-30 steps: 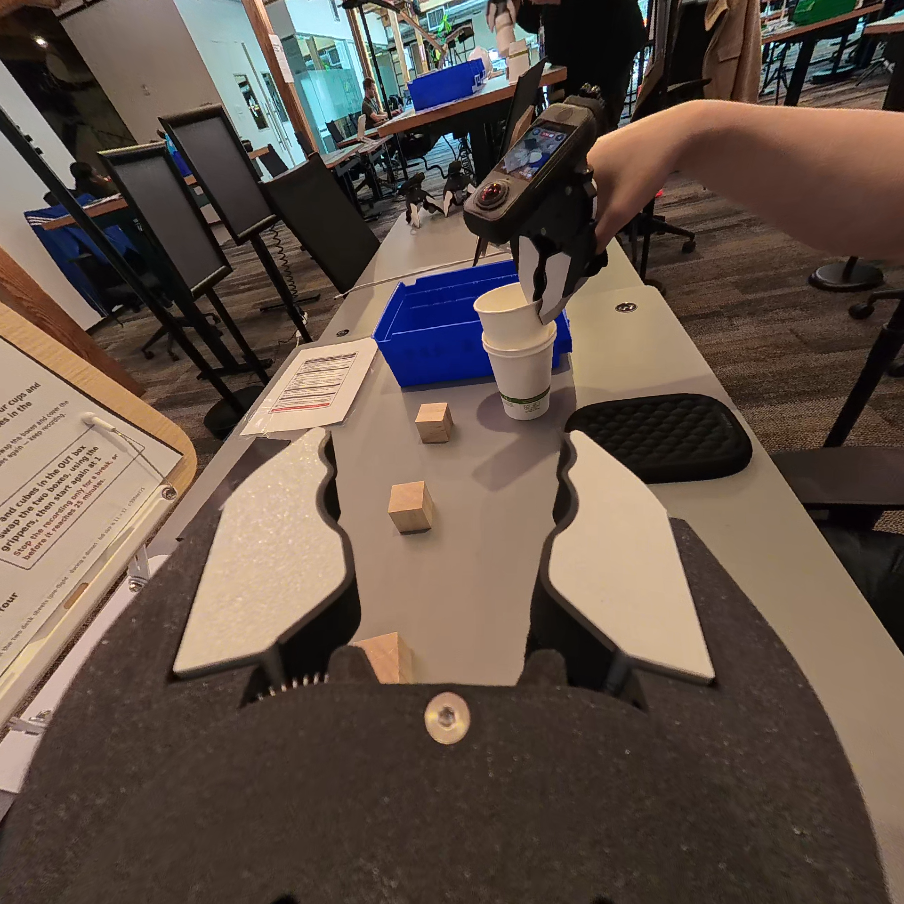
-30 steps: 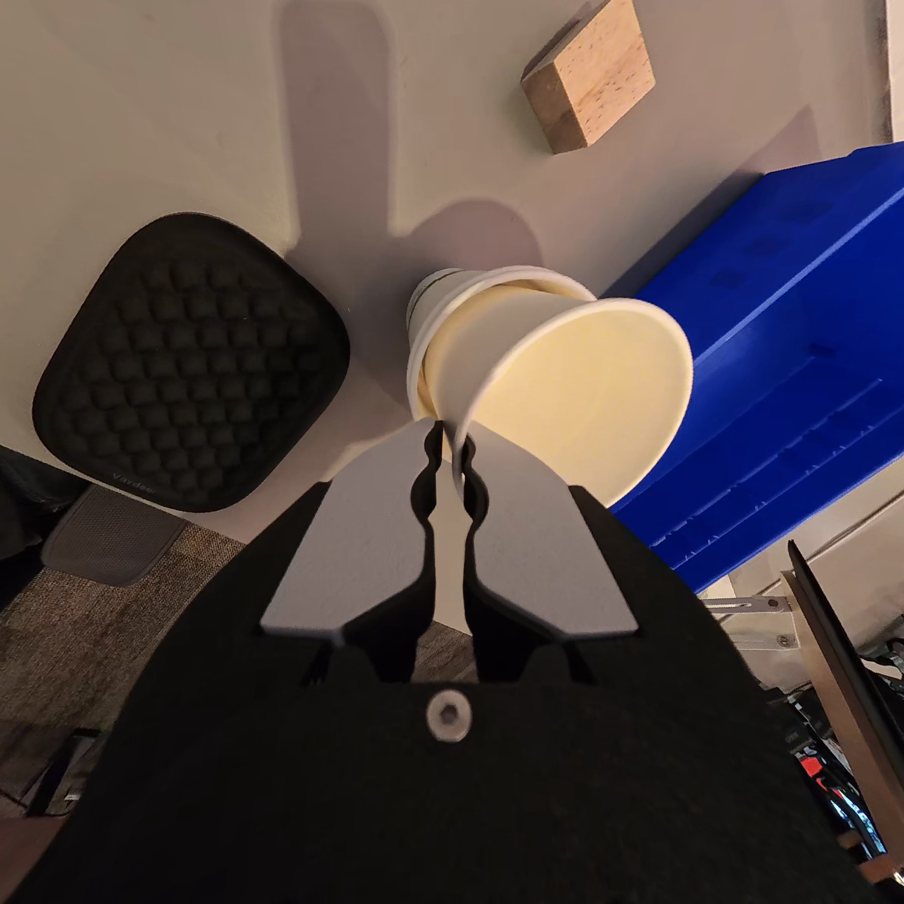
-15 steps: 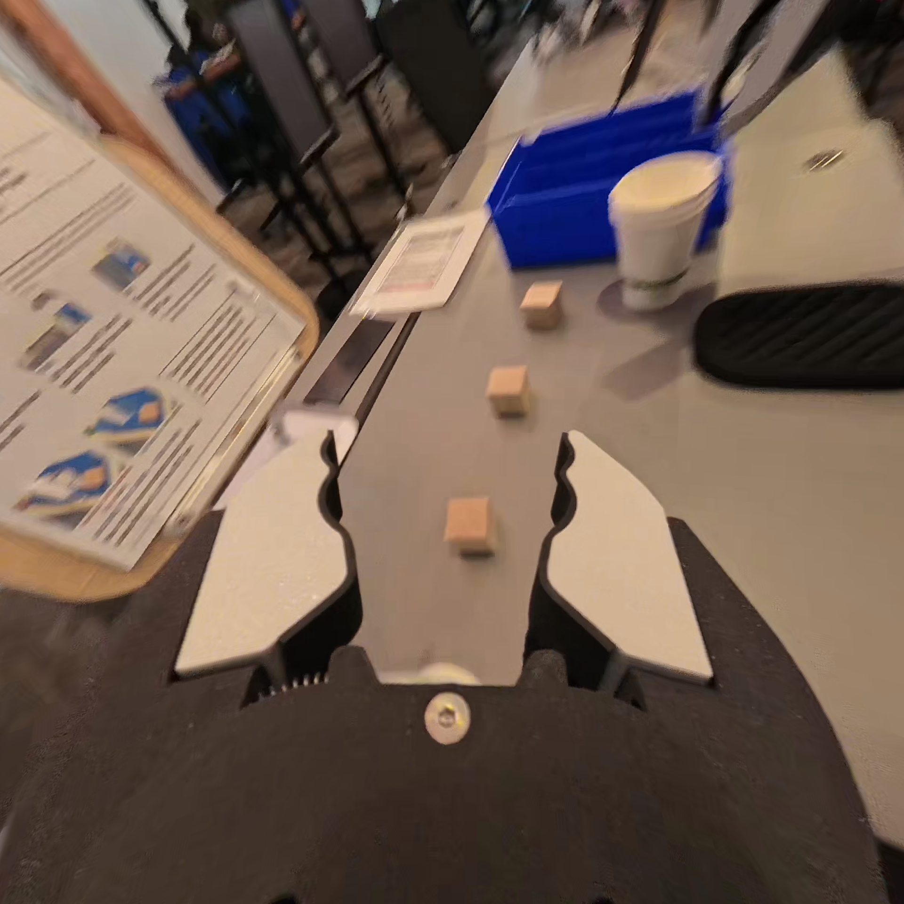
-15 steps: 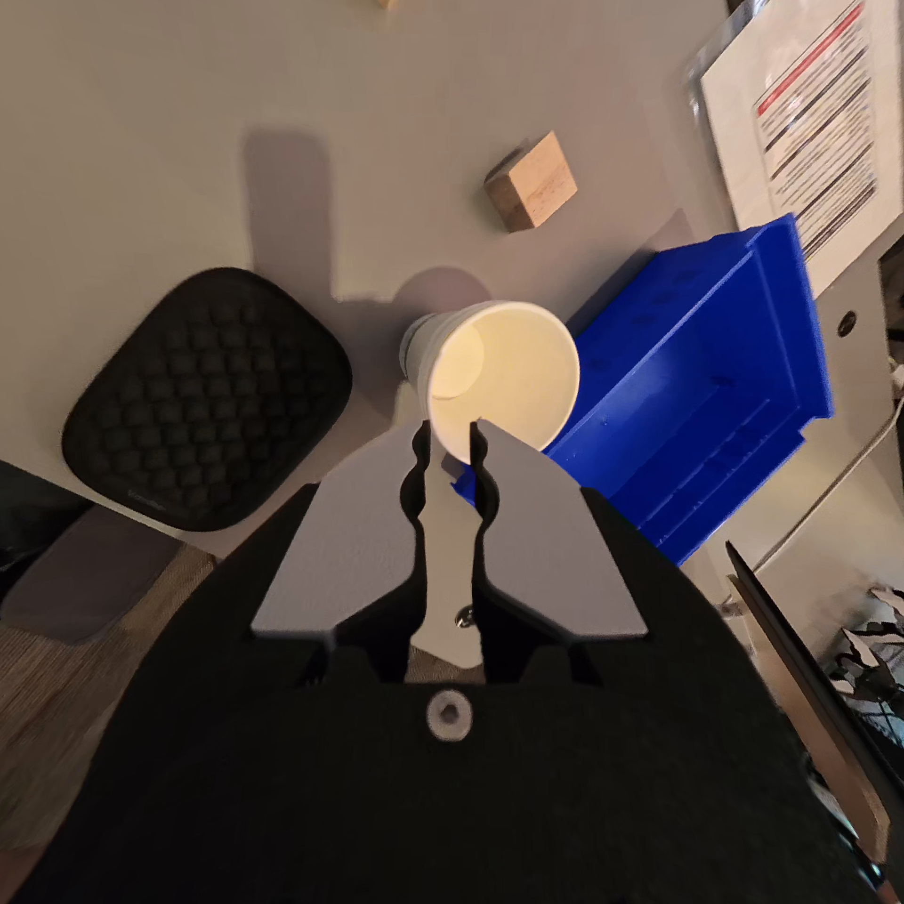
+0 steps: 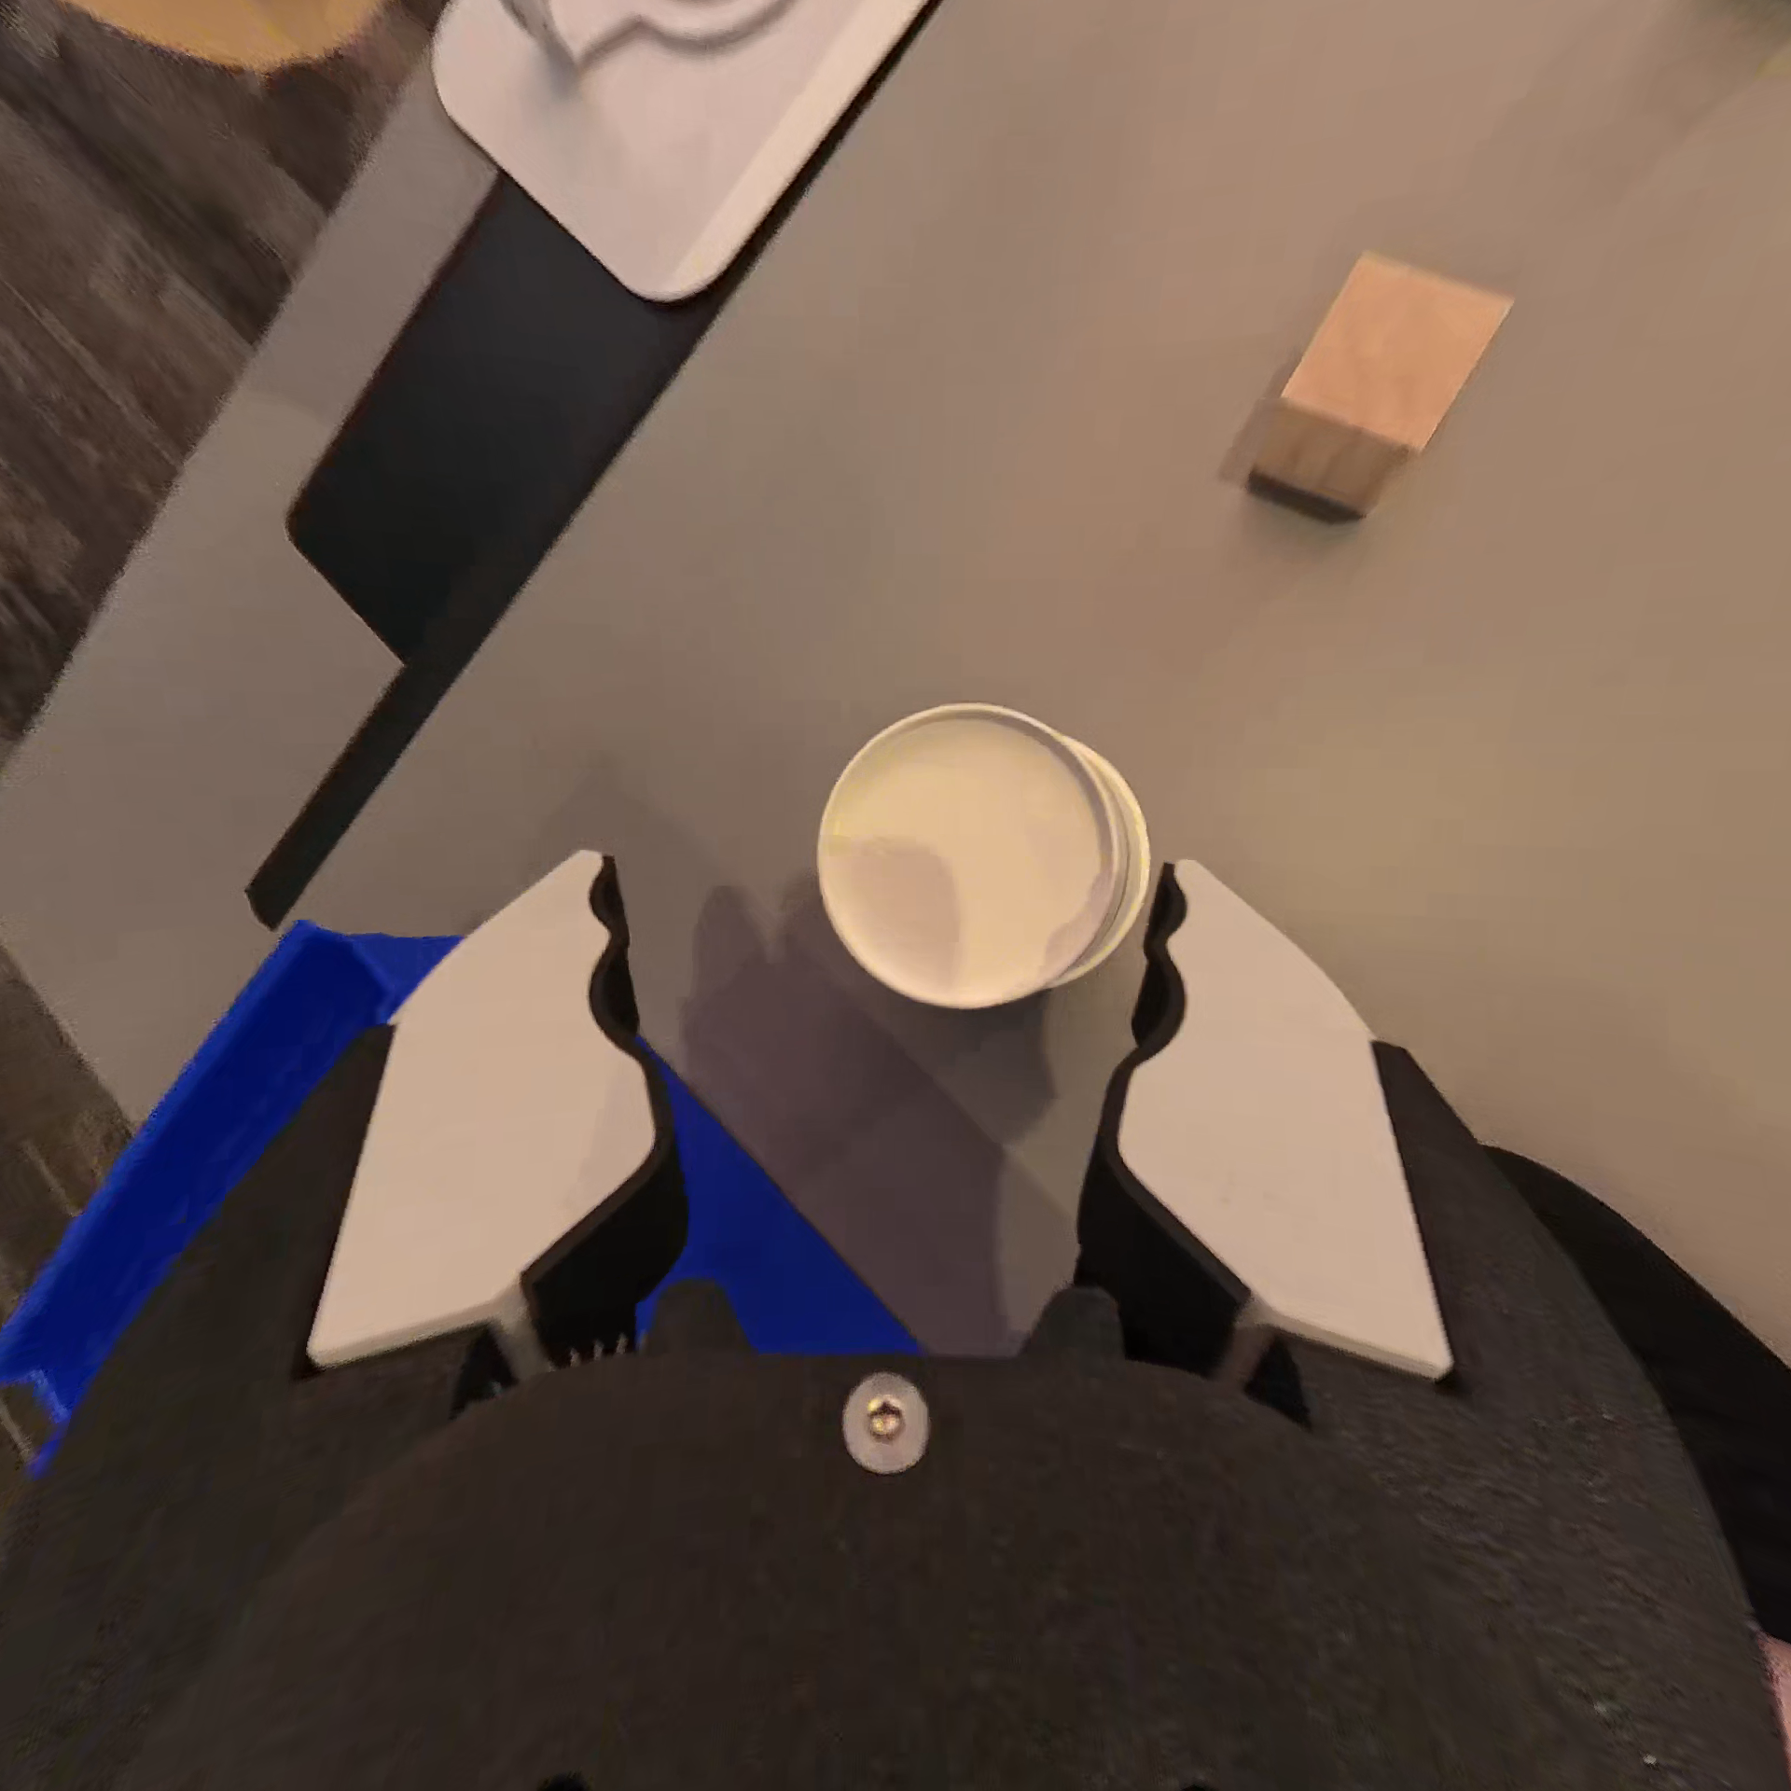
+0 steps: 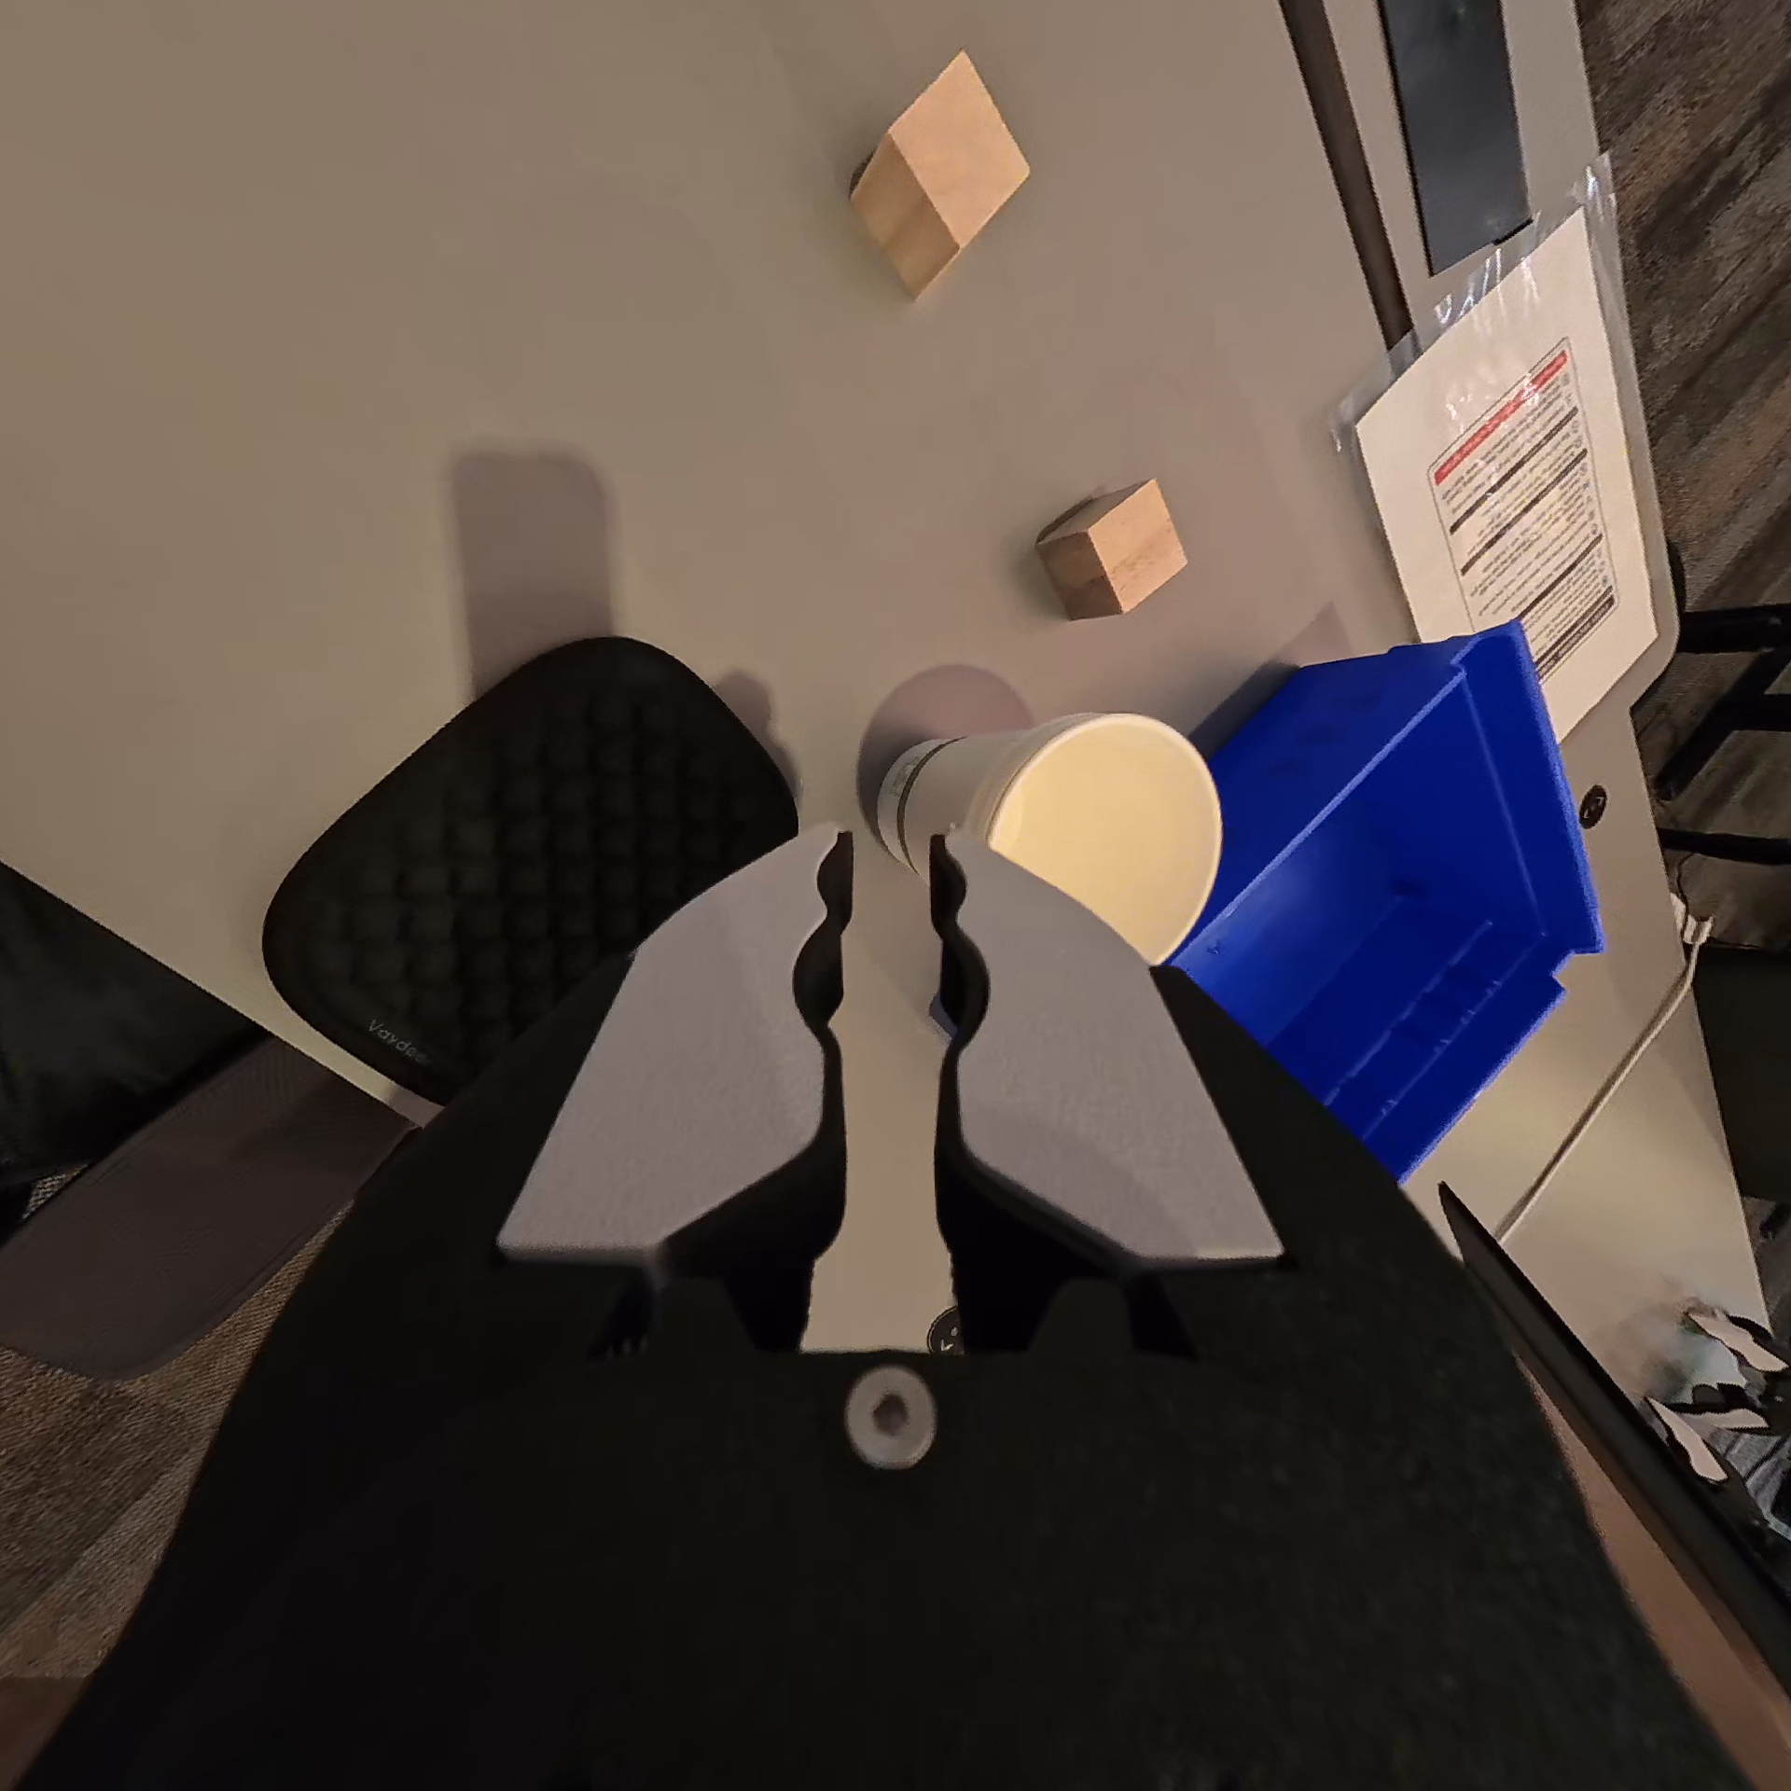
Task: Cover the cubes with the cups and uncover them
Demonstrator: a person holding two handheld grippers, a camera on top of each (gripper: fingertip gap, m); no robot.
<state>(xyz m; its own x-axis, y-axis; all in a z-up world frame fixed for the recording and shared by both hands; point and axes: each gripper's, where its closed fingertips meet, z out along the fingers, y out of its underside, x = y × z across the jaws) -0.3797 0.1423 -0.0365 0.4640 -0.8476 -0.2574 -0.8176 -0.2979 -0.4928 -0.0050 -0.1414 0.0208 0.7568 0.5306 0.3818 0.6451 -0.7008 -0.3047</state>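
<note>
In the left wrist view I look almost straight down on a stack of white paper cups (image 5: pixel 979 853) standing open side up on the grey table. My left gripper (image 5: pixel 882 872) is open above it, and the stack shows between the fingertips, closer to the right one. One wooden cube (image 5: pixel 1376 388) lies beyond, to the right. In the right wrist view my right gripper (image 6: pixel 887 843) is a little open and empty, above another stack of white cups (image 6: pixel 1056 824). Two wooden cubes (image 6: pixel 940 174) (image 6: pixel 1115 548) lie uncovered beyond it.
A blue bin (image 5: pixel 194 1115) lies under my left gripper's left side. A white stand base (image 5: pixel 659 126) and a dark slot (image 5: pixel 465 436) are at the table's left edge. In the right view a blue bin (image 6: pixel 1405 921), a black pad (image 6: pixel 523 872) and a printed sheet (image 6: pixel 1512 514) flank the cups.
My right gripper let go of the top cup, left it nested in the stack and rose. My left gripper tipped down and now looks at a stack of cups from above.
</note>
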